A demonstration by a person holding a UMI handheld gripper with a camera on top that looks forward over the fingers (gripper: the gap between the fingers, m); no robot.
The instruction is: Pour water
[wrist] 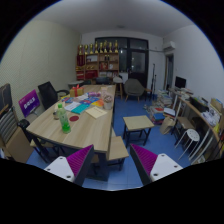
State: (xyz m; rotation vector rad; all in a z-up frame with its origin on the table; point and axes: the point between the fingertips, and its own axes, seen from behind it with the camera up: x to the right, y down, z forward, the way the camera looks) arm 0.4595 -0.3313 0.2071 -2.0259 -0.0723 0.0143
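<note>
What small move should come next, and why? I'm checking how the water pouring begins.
Probably carry the gripper forward and to the left toward the green plastic bottle on the long wooden table. The jaws are open and empty, and the bottle stands far beyond them, near the table's near end among scattered papers, so nothing can be grasped or poured from here.

1. Between the claw (110,168) fingers and just ahead: open blue floor (150,140).
2. Ahead-left, the cluttered table (75,120) and its chairs (20,140) block passage.
3. Ahead-right, a stool (137,124), seemingly, then crowded desks (195,115).
</note>
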